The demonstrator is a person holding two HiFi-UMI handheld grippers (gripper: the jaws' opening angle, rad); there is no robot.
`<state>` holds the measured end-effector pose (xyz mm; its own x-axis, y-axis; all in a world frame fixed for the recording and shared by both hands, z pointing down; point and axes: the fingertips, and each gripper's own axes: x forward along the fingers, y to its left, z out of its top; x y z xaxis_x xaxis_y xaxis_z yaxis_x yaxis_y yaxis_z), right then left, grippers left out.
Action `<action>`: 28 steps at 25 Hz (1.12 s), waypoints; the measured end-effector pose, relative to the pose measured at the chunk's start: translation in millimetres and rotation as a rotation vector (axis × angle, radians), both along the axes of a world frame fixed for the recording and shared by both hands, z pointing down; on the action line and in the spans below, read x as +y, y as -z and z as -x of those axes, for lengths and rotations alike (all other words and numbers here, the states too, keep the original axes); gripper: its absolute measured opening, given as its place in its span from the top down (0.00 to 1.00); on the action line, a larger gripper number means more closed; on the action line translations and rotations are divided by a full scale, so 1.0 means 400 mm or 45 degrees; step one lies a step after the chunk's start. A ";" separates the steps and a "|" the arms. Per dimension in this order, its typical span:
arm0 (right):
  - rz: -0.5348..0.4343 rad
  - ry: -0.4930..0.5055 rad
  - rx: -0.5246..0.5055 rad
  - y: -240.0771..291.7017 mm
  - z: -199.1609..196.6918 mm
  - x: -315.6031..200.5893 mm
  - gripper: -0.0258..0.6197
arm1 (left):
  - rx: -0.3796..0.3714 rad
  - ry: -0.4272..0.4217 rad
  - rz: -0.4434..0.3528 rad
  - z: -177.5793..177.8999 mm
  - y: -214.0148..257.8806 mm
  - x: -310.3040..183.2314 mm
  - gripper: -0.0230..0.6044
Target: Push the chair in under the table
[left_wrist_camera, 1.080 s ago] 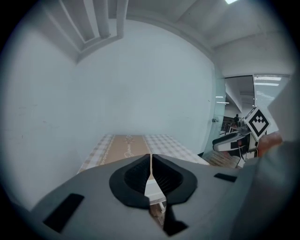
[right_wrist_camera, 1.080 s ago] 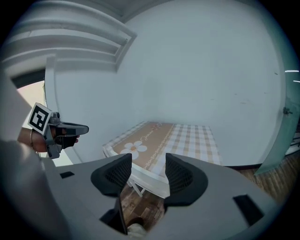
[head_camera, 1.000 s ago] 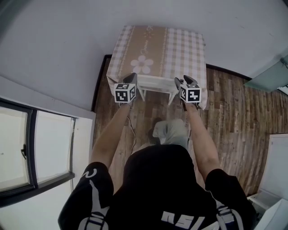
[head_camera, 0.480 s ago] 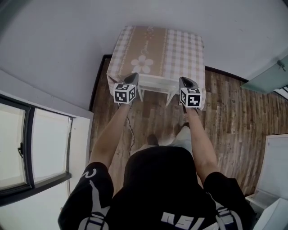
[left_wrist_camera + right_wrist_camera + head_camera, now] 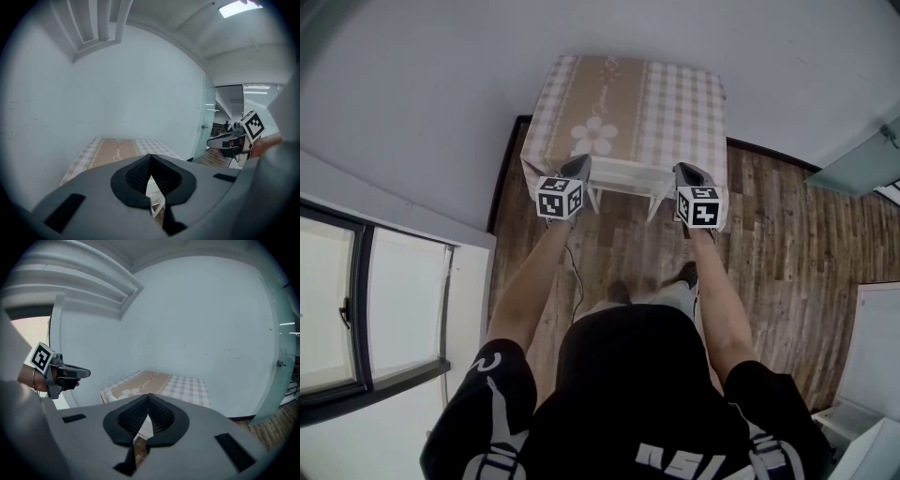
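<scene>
The table (image 5: pixel 628 94), under a beige checked cloth with a flower print, stands against the wall. The white chair (image 5: pixel 623 175) is tucked at its near edge, with only the back rail and rear legs showing. My left gripper (image 5: pixel 578 167) is at the chair back's left end and my right gripper (image 5: pixel 690 172) at its right end; whether they touch it I cannot tell. In the left gripper view the left gripper (image 5: pixel 150 158) has its pads together with nothing between them, and a white piece of chair (image 5: pixel 153 191) shows below. The right gripper (image 5: pixel 148 397) is likewise shut and empty.
Dark wood floor (image 5: pixel 773 234) stretches to the right of the table. A window (image 5: pixel 356 309) fills the left side, a glass door (image 5: pixel 862 159) stands at the far right, and a white cabinet (image 5: pixel 877 347) is at lower right. A thin cable (image 5: pixel 577 281) lies on the floor.
My right gripper's jaws have closed and it has risen slightly beside the chair back. The person's legs have stepped in closer. The left gripper has hardly moved.
</scene>
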<state>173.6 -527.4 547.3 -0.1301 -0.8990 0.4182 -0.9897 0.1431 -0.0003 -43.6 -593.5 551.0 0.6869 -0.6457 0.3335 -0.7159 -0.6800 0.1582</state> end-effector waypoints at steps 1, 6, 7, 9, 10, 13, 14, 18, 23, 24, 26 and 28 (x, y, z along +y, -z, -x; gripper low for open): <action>-0.003 0.003 0.001 0.001 -0.002 -0.004 0.94 | -0.002 0.001 0.003 -0.002 -0.002 -0.002 0.92; 0.011 0.030 0.005 -0.015 0.002 -0.004 0.94 | -0.008 0.018 0.021 -0.010 -0.019 -0.003 0.92; 0.013 0.040 0.009 -0.016 0.005 -0.005 0.94 | -0.005 0.021 0.020 -0.014 -0.017 -0.006 0.92; 0.010 0.057 0.016 -0.013 0.011 -0.013 0.94 | 0.000 0.021 0.014 -0.024 -0.010 -0.013 0.92; 0.010 0.062 0.017 -0.012 0.014 -0.016 0.94 | 0.000 0.019 0.014 -0.028 -0.009 -0.014 0.92; 0.014 0.078 0.014 -0.014 0.027 -0.022 0.94 | -0.005 0.019 0.018 -0.029 -0.012 -0.016 0.92; 0.014 0.084 0.014 -0.014 0.028 -0.023 0.94 | -0.006 0.022 0.018 -0.030 -0.013 -0.018 0.92; 0.018 0.090 0.012 -0.013 0.016 -0.028 0.94 | -0.007 0.032 0.017 -0.044 -0.012 -0.025 0.92; 0.023 0.095 0.015 -0.012 0.010 -0.035 0.94 | -0.012 0.039 0.014 -0.048 -0.006 -0.035 0.92; 0.023 0.099 0.016 -0.012 0.010 -0.036 0.94 | -0.013 0.039 0.013 -0.049 -0.006 -0.036 0.92; 0.023 0.112 0.020 -0.013 0.008 -0.040 0.94 | -0.017 0.039 0.012 -0.052 -0.005 -0.037 0.92; 0.021 0.122 0.025 -0.012 0.001 -0.045 0.94 | -0.026 0.042 0.012 -0.058 -0.004 -0.039 0.92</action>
<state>173.0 -545.3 552.0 -0.2066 -0.8760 0.4359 -0.9714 0.2370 0.0158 -20.4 -609.3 552.5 0.6585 -0.6644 0.3534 -0.7409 -0.6548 0.1495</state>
